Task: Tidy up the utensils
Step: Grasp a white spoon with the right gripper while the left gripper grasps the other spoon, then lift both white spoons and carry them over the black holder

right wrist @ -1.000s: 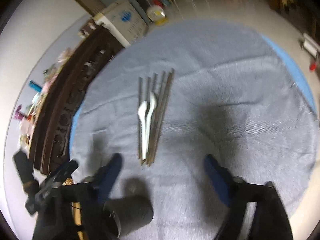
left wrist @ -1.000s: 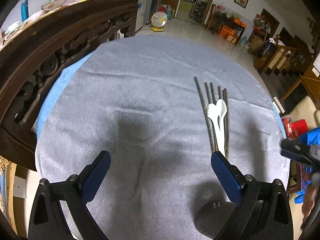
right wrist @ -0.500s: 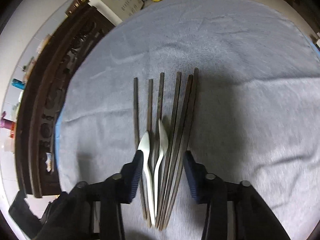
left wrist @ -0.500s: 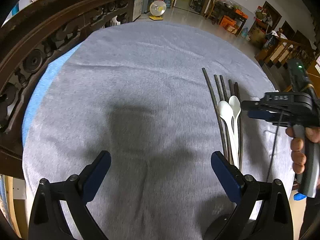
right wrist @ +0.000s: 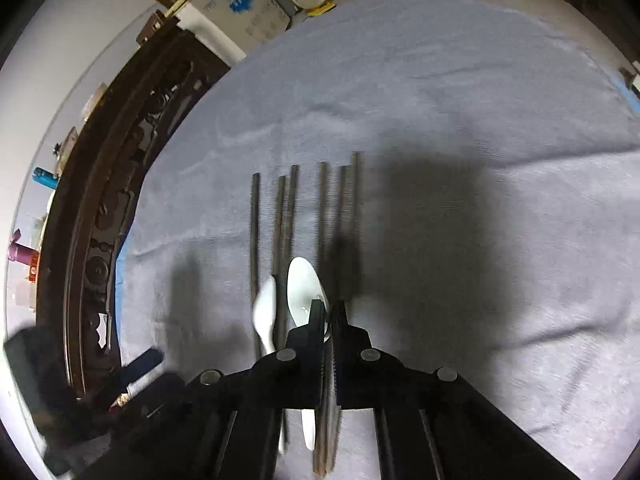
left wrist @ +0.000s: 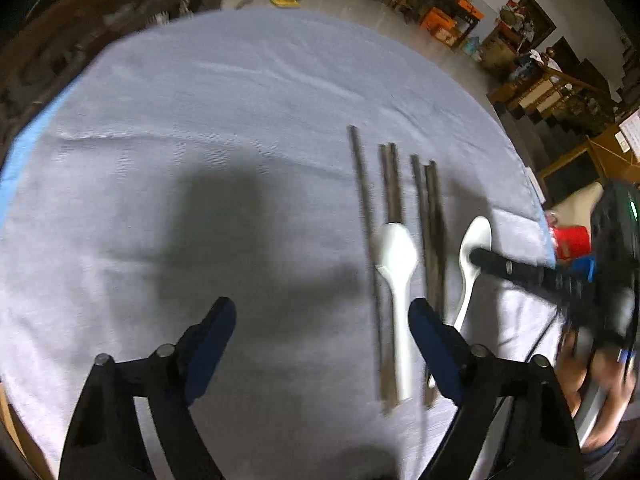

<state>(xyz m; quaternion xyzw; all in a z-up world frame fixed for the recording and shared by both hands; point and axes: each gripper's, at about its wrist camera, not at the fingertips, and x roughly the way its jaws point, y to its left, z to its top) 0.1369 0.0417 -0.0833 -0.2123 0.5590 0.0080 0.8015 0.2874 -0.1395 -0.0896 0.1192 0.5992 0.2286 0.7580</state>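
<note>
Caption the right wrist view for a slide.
Right gripper shut on a white plastic spoon among dark chopsticks on a grey tablecloth.

I see a matt, softly napped grey cloth [left wrist: 200,120] covering the table. The two spoons [left wrist: 396,256] look like glossy white plastic or ceramic; the chopsticks [right wrist: 255,216] look dull and dark. Carved furniture [right wrist: 100,208] shows polished dark wood.

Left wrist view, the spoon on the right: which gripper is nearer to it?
Right. The right gripper, shut, has its tip at the spoon's bowl. The left gripper, open though just closing, hangs beside the handle, the other spoon in its gap.
</note>
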